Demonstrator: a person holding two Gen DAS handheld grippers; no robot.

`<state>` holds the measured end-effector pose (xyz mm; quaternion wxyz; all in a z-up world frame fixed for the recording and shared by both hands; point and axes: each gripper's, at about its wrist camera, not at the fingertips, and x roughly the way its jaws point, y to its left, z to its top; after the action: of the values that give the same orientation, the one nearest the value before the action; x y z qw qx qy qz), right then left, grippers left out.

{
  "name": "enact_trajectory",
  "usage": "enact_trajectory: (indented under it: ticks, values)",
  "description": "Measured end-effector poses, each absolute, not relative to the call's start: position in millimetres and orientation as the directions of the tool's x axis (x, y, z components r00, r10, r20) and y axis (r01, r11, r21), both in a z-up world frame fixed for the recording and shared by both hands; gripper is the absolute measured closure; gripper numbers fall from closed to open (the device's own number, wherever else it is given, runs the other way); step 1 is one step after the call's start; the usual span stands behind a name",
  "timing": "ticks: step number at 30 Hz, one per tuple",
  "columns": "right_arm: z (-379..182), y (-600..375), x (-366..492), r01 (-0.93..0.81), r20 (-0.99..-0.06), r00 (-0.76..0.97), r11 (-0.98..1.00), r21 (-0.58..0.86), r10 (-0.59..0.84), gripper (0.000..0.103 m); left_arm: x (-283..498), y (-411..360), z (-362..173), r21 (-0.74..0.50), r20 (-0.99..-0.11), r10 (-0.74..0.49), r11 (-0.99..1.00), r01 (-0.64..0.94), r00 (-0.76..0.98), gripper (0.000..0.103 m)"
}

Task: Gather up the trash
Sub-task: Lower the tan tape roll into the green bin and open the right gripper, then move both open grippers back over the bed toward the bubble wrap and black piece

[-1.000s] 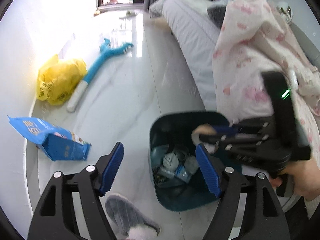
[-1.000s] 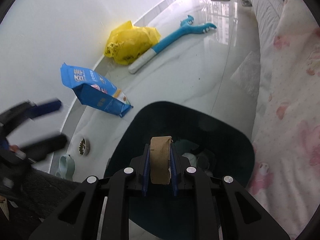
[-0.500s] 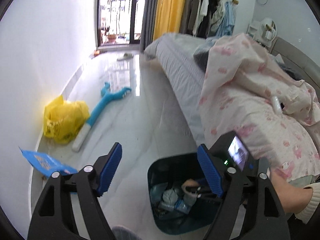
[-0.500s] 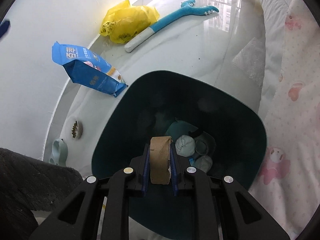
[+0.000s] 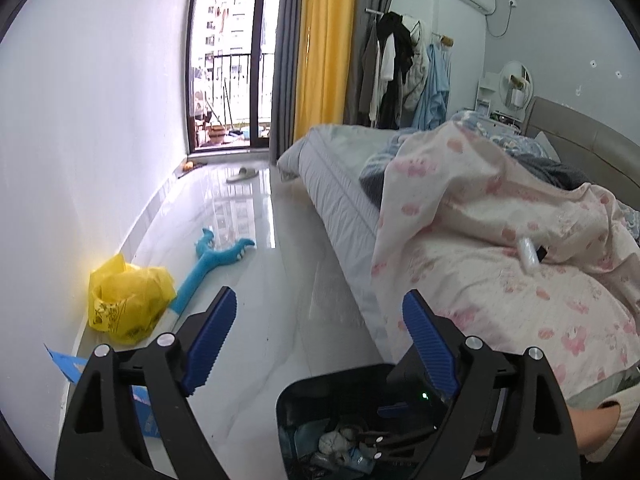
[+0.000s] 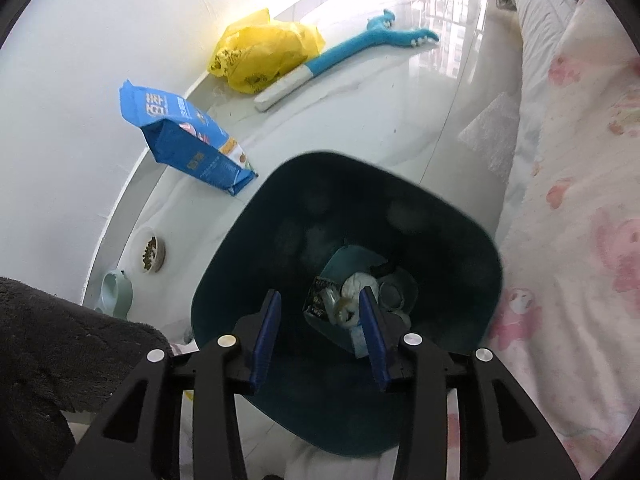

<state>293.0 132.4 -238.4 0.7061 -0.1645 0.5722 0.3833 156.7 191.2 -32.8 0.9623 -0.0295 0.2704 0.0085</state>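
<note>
A dark teal trash bin [image 6: 460, 280] stands on the floor beside the bed, with crumpled trash [image 6: 356, 292] at its bottom. My right gripper [image 6: 320, 332] hangs over the bin's mouth, open and empty. In the left wrist view the bin [image 5: 292, 412] is at the bottom edge, with the right gripper's body inside its rim. My left gripper [image 5: 320, 344] is open and empty, raised above the bin and pointing down the room. A small white bottle-like item [image 5: 528, 252] lies on the pink bedding.
A bed with a pink-patterned quilt [image 5: 500, 240] runs along the right. On the floor by the left wall lie a yellow plastic bag [image 6: 264, 52], a blue toy stick [image 6: 352, 56], a blue pet food bag [image 6: 184, 136], a food bowl [image 6: 150, 250] and a slipper [image 5: 242, 176].
My right gripper opened and the brown cardboard roll it held is gone from the fingers. My left gripper tilted up from the floor toward the room.
</note>
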Motion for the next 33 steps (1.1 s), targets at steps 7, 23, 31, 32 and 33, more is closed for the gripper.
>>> enact_trajectory:
  ticks: [7,23,31,32,33]
  values:
    - [-196,120,289,-0.757,-0.895,0.128,0.625,0.191,0.427,0.050,160,175,-18,-0.045,-0.471,0.026,0.998,-0.053,0.882,0.013]
    - [-122,23,323,-0.668,-0.773,0.400,0.734,0.122,0.492,0.039,192,133,4,-0.119,-0.449,-0.034,0.993,-0.022,0.893,0.011]
    - [-102,-39,340,-0.582,-0.738,0.520,0.811,0.062,0.430,0.036,218,98,-1,-0.092,-0.472,-0.096,0.994,0.060,0.877,0.011]
    - [-101,-45,341,-0.572,-0.736,0.532,0.818,0.053,0.419,0.036,222,93,-3,-0.091,-0.475,-0.107,0.993,0.073,0.873,0.011]
    - [-100,-52,343,-0.563,-0.733,0.542,0.825,0.045,0.411,0.036,226,88,-4,-0.093,-0.480,-0.123,0.992,0.089,0.869,0.011]
